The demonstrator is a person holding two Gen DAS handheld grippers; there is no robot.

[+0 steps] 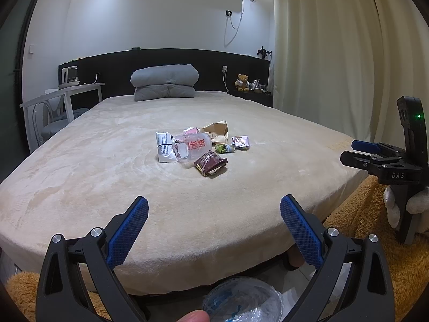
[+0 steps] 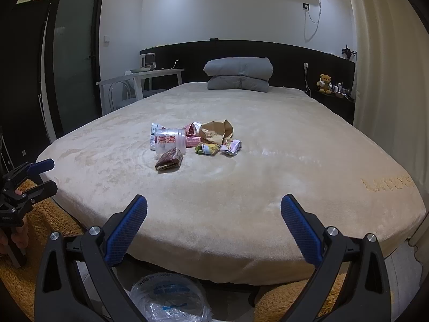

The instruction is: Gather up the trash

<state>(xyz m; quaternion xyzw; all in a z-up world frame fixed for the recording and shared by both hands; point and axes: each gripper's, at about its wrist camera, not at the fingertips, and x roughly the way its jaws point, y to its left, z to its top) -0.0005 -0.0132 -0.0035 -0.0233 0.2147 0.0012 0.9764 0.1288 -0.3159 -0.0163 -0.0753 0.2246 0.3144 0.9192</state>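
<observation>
A small pile of trash lies in the middle of the beige bed (image 1: 107, 177): a clear plastic cup (image 1: 194, 145) with red print, a white packet (image 1: 165, 147), a dark red wrapper (image 1: 210, 163), a brown paper bag (image 1: 218, 129), a green wrapper (image 1: 224, 148) and a crumpled pink-white wrapper (image 1: 240, 142). The pile also shows in the right wrist view, with the cup (image 2: 170, 141) and the dark red wrapper (image 2: 169, 158). My left gripper (image 1: 214, 214) is open and empty at the foot of the bed. My right gripper (image 2: 214, 214) is open and empty beside it.
A bin lined with a clear plastic bag (image 1: 242, 300) stands on the floor below the grippers. An orange shaggy rug (image 1: 375, 214) surrounds the bed. A folded grey duvet (image 1: 165, 81) lies at the headboard. A white desk (image 1: 64, 94) stands left, curtains (image 1: 335, 53) right.
</observation>
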